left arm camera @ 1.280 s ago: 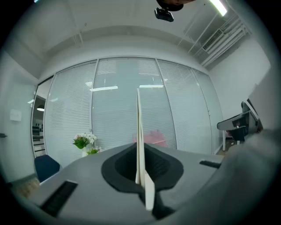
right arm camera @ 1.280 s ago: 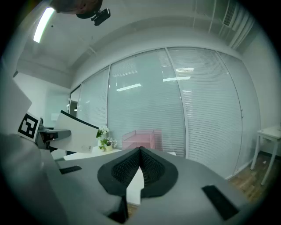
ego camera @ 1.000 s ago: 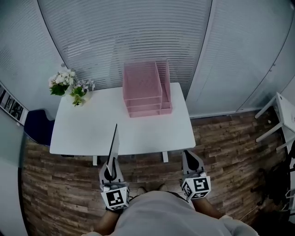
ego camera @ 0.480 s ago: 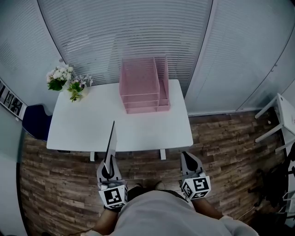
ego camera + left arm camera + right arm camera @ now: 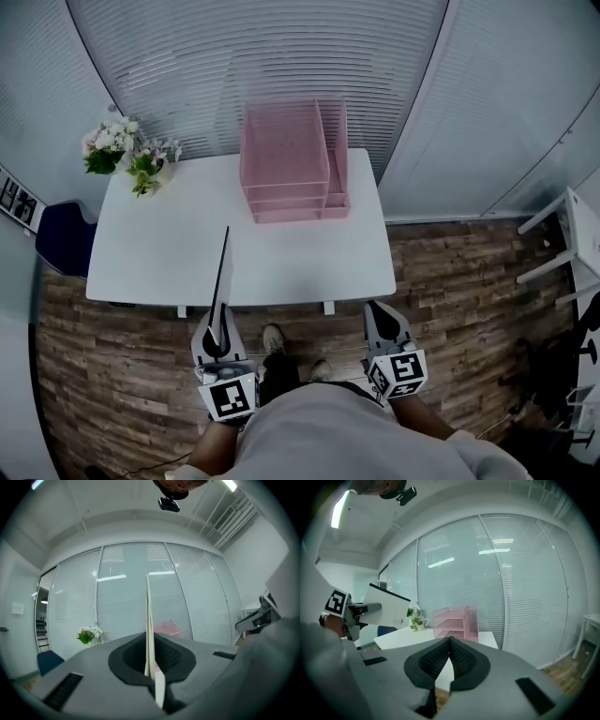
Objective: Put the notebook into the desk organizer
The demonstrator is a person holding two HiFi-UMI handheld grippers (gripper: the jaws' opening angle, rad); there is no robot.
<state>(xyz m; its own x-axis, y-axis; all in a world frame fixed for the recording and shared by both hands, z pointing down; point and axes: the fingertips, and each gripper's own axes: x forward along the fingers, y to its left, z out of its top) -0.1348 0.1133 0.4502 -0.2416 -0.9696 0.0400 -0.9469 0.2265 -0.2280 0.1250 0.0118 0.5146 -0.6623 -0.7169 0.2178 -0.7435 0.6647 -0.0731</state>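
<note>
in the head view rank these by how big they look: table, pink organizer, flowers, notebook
1. table
2. pink organizer
3. flowers
Unranked: the notebook shows edge-on and sits nearer the camera.

The desk organizer (image 5: 286, 173) is pink wire mesh, and the tabletop (image 5: 169, 253) is plain white. The notebook (image 5: 223, 291) is white with a dark edge. The floor (image 5: 450, 281) shows brown wood planks.

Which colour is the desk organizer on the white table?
The desk organizer is pink mesh; the head view shows it best.
</note>
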